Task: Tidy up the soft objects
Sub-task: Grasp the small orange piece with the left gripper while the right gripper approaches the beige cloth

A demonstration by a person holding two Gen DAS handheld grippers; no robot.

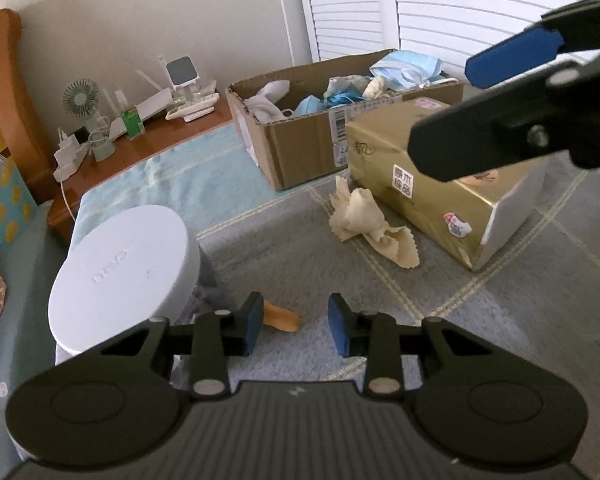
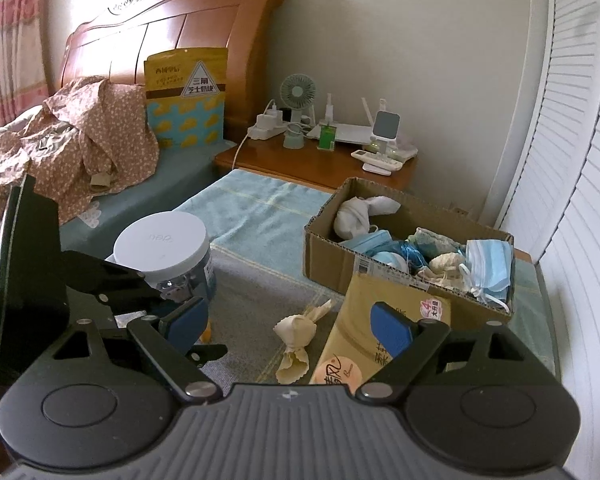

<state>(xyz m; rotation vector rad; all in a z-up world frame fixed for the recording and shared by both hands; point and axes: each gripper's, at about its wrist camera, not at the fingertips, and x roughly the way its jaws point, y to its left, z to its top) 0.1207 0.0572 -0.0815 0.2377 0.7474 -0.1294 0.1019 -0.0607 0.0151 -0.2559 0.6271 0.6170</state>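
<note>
A crumpled cream cloth [image 1: 370,226] lies on the grey mat beside a gold tissue pack [image 1: 440,184]; it also shows in the right wrist view [image 2: 296,340]. Behind stands an open cardboard box [image 1: 300,152] holding socks, blue masks and cloths, also seen from the right wrist [image 2: 328,256]. My left gripper [image 1: 296,326] is open and empty, low over the mat, with a small orange object [image 1: 282,318] just beyond its left finger. My right gripper [image 2: 290,326] is open and empty, above the cloth and the tissue pack [image 2: 352,344]; it shows at the upper right of the left wrist view [image 1: 480,108].
A jar with a white lid [image 1: 120,268] stands left of my left gripper, also seen from the right wrist [image 2: 164,248]. A wooden nightstand [image 2: 312,168] holds a fan, chargers and a router. A bed with a brown dotted garment [image 2: 68,140] lies left. White louvred doors [image 2: 560,140] stand right.
</note>
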